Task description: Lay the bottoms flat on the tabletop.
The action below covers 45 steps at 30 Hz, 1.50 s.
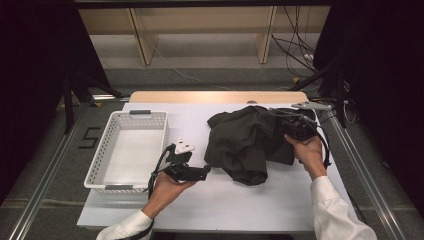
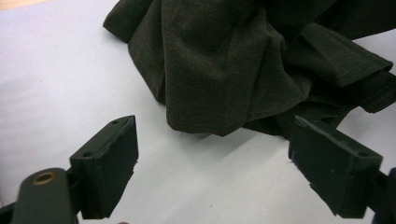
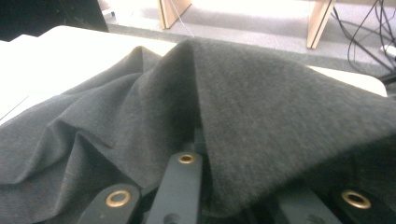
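Observation:
A dark grey cloth [image 1: 245, 140] lies crumpled on the white table [image 1: 225, 205], right of the middle. My right gripper [image 1: 294, 128] is at the cloth's right edge, and its jaws are shut on a fold of it. In the right gripper view the cloth [image 3: 261, 116] rises in a peak over that gripper [image 3: 200, 140] and hides the fingertips. My left gripper [image 1: 206, 171] rests low near the cloth's left edge and points at it. It [image 2: 212, 140] stands open with bare table between the pads, and the cloth's hem [image 2: 219, 93] is just beyond them.
A white perforated basket [image 1: 100, 160] stands at the table's left, with nothing in it. A wooden board [image 1: 215, 96] runs along the far edge. Black stands and cables [image 1: 300, 50] are on the floor behind.

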Motion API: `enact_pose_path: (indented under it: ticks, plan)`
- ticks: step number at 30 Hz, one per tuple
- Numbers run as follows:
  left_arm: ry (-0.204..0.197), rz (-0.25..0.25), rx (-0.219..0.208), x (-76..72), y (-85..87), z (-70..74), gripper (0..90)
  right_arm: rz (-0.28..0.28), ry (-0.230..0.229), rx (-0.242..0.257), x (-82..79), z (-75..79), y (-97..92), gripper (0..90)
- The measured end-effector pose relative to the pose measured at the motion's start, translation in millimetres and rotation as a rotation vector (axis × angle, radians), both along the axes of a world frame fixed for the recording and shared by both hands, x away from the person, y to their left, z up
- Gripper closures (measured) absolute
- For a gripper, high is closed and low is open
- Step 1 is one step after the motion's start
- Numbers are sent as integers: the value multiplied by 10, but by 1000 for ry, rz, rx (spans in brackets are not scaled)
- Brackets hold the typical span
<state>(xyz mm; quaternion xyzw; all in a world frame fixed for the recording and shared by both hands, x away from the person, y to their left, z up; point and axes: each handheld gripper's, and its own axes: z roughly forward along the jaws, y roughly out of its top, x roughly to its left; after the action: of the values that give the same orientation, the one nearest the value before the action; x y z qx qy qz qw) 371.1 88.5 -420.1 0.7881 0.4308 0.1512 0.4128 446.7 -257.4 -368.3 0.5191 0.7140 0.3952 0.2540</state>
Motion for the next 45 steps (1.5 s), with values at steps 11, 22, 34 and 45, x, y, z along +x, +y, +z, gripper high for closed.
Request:
enact_pose_path:
  ticks: [11,22,34,45]
  plan:
    - [48,-28,9,358,-485,-17,153,-12,29,10,4,-82,-76,861]
    - [222,-81,21,702,-784,-516,735,13,29,4,-6,-86,-49,862]
    - [208,-394,-71,-136,-867,76,831,52,-53,48,-164,304,-129,869]
    - [203,-239,95,37,-494,-197,795,149,-33,29,-164,269,290,868]
